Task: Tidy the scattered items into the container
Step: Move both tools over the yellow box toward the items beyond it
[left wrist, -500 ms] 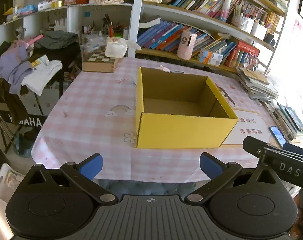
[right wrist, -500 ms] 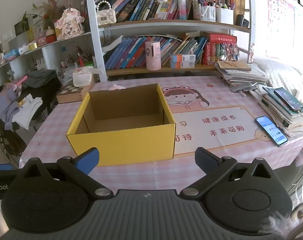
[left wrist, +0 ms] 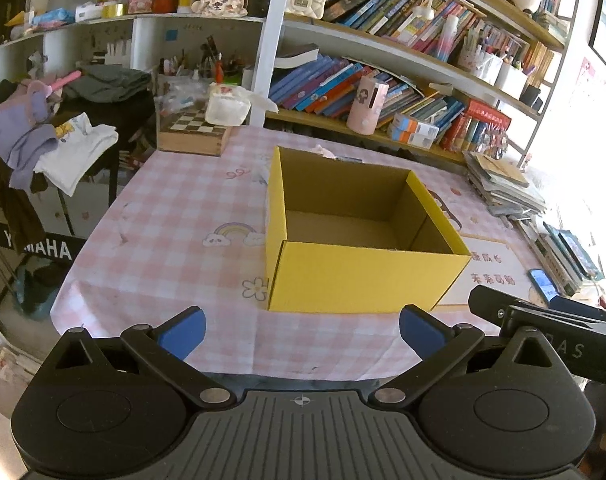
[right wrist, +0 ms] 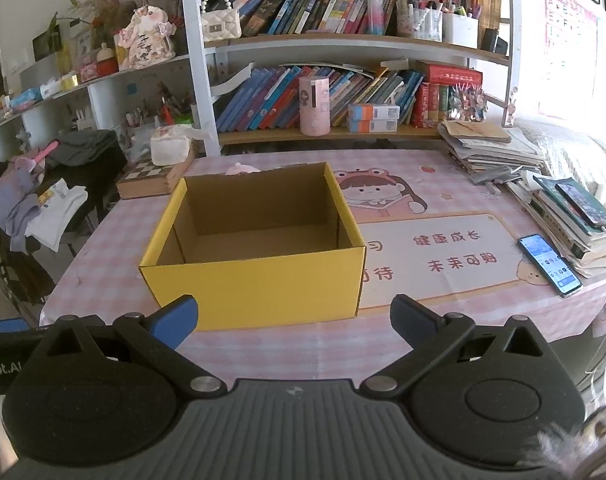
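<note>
The left gripper (left wrist: 301,330) is hovering over the near edge of the worktop (left wrist: 175,220) with its jaws standing wide apart and nothing between them; the right gripper (right wrist: 293,316) is doing the same, its jaws also spread fully and gripping nothing; both are pointing downward and forward toward the yellow cardboard box (left wrist: 363,284).

In the left wrist view the box is sitting at about 12 o'clock from the gripper, just past the blue fingertips (left wrist: 183,330), open at the top and showing a bare brown floor inside; in the right wrist view the box (right wrist: 259,292) is lying at about 11 o'clock, with its near yellow wall facing the camera.

The worktop is wearing a pink checked cloth; a printed mat with a cartoon child (right wrist: 383,196) is lying at about 1 o'clock from the right gripper, touching or slipping under the box's right side; a phone (right wrist: 549,264) with a lit screen is resting at about 2 o'clock, near a leaning stack of books (right wrist: 567,216); a small pink item (right wrist: 241,168) is peeking out just behind the box's far wall, too hidden to identify.

A wooden chessboard box (left wrist: 193,134) is sitting at about 11 o'clock in the left wrist view, with a tissue pack (left wrist: 227,108) on top; a bookshelf (right wrist: 343,96) is running along the back.
</note>
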`<control>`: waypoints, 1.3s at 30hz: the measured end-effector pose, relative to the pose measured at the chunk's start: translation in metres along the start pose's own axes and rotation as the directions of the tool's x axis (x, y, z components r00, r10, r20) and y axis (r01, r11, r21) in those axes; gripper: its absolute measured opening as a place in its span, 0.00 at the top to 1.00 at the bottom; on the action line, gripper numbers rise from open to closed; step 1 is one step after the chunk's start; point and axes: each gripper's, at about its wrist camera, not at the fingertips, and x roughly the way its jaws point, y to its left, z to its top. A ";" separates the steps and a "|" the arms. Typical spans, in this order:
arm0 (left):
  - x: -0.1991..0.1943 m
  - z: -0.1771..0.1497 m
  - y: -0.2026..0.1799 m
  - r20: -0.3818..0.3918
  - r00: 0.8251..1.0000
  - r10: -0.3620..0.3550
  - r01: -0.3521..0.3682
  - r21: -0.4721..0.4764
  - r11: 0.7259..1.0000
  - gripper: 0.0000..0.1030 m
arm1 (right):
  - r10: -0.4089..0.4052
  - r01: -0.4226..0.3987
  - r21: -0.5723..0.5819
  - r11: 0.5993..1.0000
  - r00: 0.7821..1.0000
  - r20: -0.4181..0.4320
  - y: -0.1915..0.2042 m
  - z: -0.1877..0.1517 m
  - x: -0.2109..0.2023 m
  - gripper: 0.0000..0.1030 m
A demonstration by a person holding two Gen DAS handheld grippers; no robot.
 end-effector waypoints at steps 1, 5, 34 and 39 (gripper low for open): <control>0.000 -0.001 0.000 0.008 1.000 -0.004 0.004 -0.002 1.000 0.00 | 0.002 -0.002 0.001 1.000 1.000 0.000 0.000 0.000 0.000 0.00; -0.002 0.000 0.002 0.030 1.000 0.004 -0.004 -0.012 1.000 0.00 | -0.001 0.001 0.007 1.000 1.000 0.013 0.001 0.002 0.002 0.00; 0.059 0.074 -0.034 0.016 0.999 -0.045 0.044 0.061 0.997 0.00 | 0.194 -0.194 -0.046 0.980 0.981 0.002 -0.046 0.082 0.082 0.00; 0.080 0.101 -0.038 0.005 0.998 -0.070 0.070 0.041 0.997 0.00 | 0.249 -0.251 -0.054 0.966 0.967 -0.046 -0.056 0.114 0.113 0.00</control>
